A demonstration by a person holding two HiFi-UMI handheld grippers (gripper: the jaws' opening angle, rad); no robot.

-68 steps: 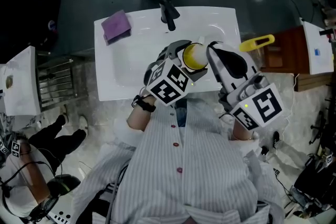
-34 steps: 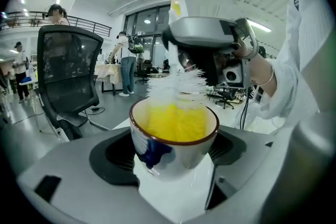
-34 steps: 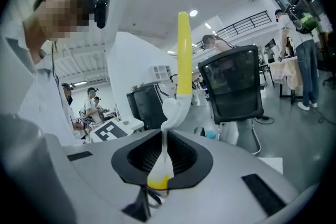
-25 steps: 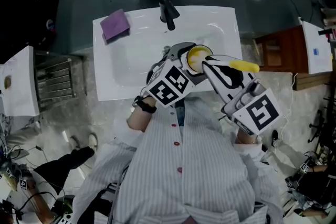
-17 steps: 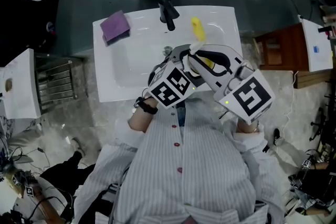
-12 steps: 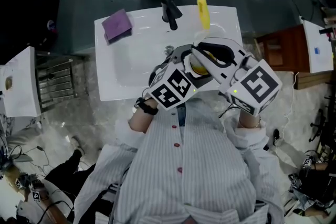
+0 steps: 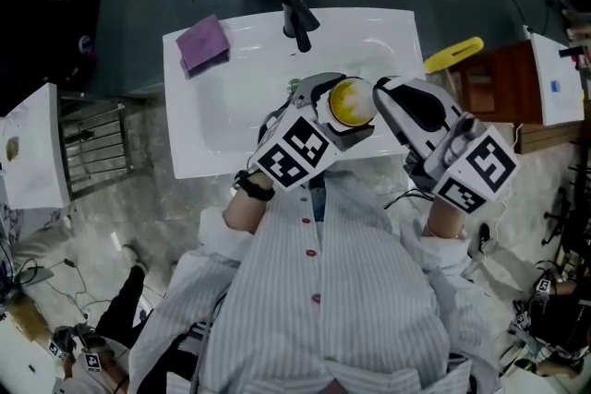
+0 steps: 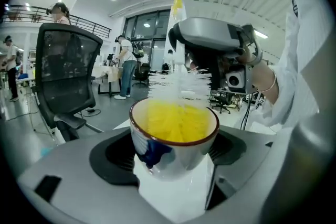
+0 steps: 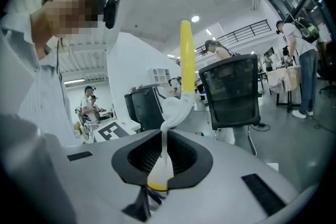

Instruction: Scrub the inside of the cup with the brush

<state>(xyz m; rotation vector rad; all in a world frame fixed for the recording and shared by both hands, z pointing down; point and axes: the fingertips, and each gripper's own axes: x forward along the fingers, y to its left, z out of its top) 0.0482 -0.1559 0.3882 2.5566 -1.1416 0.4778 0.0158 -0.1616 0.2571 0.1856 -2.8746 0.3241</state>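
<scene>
Cup (image 8: 174, 136): white outside with a blue patch, brown rim, yellow inside; clamped mouth-up between the jaws of the left claw (image 7: 334, 111), above the white sink (image 7: 231, 106). Brush (image 9: 185, 60): yellow handle, white neck, white bristles at the cup's mouth; its thin stem is pinched in the closed right claw (image 9: 160, 165). Each claw's cube carries black-and-white square markers. Purple cloth (image 7: 205, 44) lies on the sink's far left corner, black tap (image 7: 297, 23) at the far rim.
</scene>
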